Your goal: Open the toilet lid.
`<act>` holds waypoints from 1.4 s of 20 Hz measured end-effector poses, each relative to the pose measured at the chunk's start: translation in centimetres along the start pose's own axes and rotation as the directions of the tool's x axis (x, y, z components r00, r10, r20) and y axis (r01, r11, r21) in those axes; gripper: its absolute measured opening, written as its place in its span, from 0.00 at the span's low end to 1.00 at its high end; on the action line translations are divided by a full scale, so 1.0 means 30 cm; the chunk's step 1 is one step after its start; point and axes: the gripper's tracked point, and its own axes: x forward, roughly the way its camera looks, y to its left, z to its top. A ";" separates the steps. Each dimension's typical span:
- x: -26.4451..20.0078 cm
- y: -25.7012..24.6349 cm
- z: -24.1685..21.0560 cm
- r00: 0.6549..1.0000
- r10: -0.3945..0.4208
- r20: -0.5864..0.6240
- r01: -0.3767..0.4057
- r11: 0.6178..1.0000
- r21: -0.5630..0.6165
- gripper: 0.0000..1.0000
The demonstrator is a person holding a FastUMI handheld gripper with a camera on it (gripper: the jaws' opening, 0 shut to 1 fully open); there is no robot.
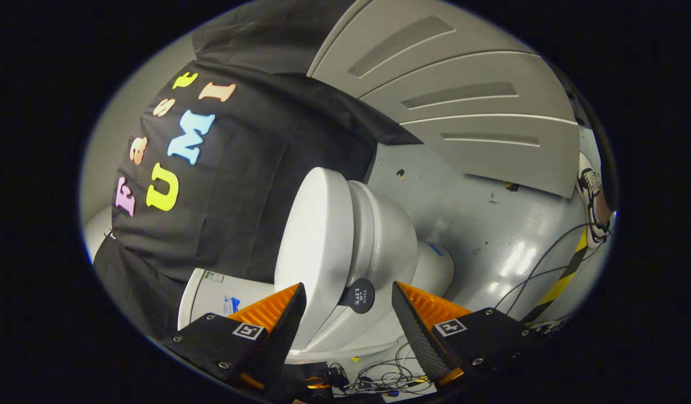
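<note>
The gripper (349, 294) is sitting at the bottom centre of the frame with its two fingers spread wide apart, released and pressing on nothing. Between and just beyond the fingertips the white toilet (379, 235) is filling the middle of the frame, appearing rolled on its side because the camera is tilted. The toilet lid (314, 247) is lying closed against the seat, its broad smooth face running from the centre down toward the lower left finger (278, 314), whose tip is lying just beside the lid's edge (whether it is touching, I cannot tell). A small round dark lift tab (358, 295) is sticking out at the rim between the fingers, nearer to the gap's middle than to the right finger (418, 320). The tank (211, 294) is showing at the lower left, partly under the black cloth wall (239, 185) that is covering the left half of the frame. Grey panels (463, 106) are spreading across the upper right. The glossy grey floor (491, 241) is lying at the right, with cables (536, 269) and yellow-black striped tape (567, 275) running over it, and a shoe (589, 191) is showing at the far right edge. More tangled cables (379, 376) are lying at the bottom between the fingers.
</note>
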 end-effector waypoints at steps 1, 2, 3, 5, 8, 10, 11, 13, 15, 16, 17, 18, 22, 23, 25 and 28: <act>0.020 -0.013 0.000 1.000 0.005 0.006 -0.005 0.999 0.034 0.94; 0.043 -0.028 0.000 1.000 0.009 0.010 -0.010 0.997 0.079 0.93; 0.062 -0.034 -0.008 1.000 0.024 0.013 -0.025 0.991 0.132 0.91; 0.082 -0.056 -0.022 0.999 0.042 0.028 -0.047 0.979 0.201 0.86; 0.109 -0.062 -0.055 0.997 0.068 0.026 -0.072 0.977 0.203 0.68; 0.122 -0.048 -0.055 0.995 0.098 0.024 -0.101 0.972 0.213 0.59; 0.123 -0.044 -0.057 0.994 0.111 0.020 -0.113 0.970 0.215 0.58; 0.139 -0.048 -0.071 0.992 0.125 0.013 -0.125 0.967 0.222 0.46; 0.149 -0.051 -0.074 0.992 0.127 0.010 -0.126 0.967 0.220 0.31; 0.154 -0.050 -0.081 0.991 0.131 0.014 -0.131 0.969 0.209 0.19; 0.154 -0.051 -0.076 0.991 0.135 0.014 -0.135 0.972 0.194 0.12; 0.155 -0.046 -0.079 0.990 0.139 0.013 -0.139 0.973 0.183 0.09; 0.152 -0.035 -0.075 0.987 0.159 0.017 -0.159 0.964 0.213 0.00; 0.155 -0.034 -0.075 0.988 0.152 0.021 -0.153 0.970 0.191 0.00; 0.161 -0.037 -0.083 0.990 0.136 0.024 -0.138 0.982 0.131 0.00; 0.151 -0.026 -0.074 0.992 0.125 0.025 -0.127 0.988 0.083 0.00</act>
